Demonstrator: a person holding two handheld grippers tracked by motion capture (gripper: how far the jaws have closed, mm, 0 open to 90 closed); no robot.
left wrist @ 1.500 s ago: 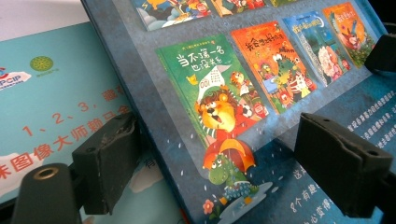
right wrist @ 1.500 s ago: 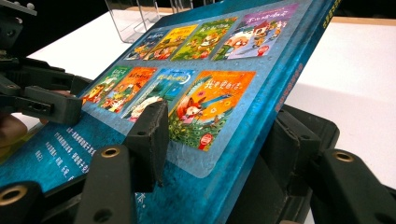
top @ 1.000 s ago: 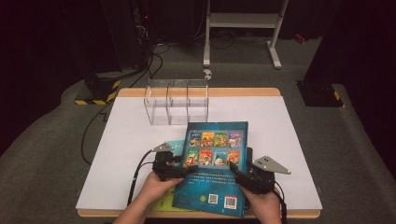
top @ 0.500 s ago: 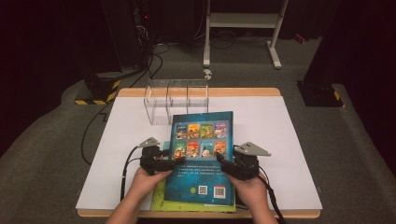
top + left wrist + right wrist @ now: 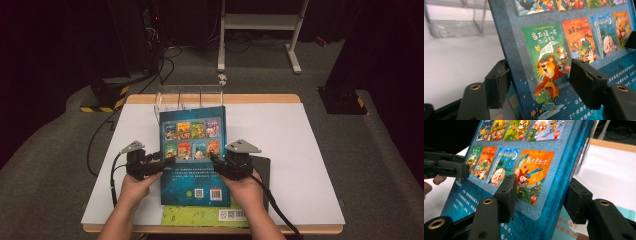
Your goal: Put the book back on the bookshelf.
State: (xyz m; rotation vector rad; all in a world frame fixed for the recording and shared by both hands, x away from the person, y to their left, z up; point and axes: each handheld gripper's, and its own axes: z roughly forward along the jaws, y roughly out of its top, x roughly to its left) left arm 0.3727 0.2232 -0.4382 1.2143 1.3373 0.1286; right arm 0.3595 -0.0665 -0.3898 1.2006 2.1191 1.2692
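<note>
A blue picture book, back cover up with rows of small cover pictures, is held off the white table between both grippers. My left gripper has the book's left edge between its jaws, one pad under it and one on the cover; these jaws have just been closing. My right gripper grips the right edge the same way, and its jaws have also just closed further. The book's far end tilts up toward a clear rack.
A green-yellow book lies flat at the table's front edge, beneath the blue one. A black pad lies under my right hand. The white table top stretches to the right. Cables and a metal stand are on the floor beyond.
Both hands have carried the blue book to the left and away from the front edge, toward the clear rack. More of the green-yellow book beneath is uncovered.
</note>
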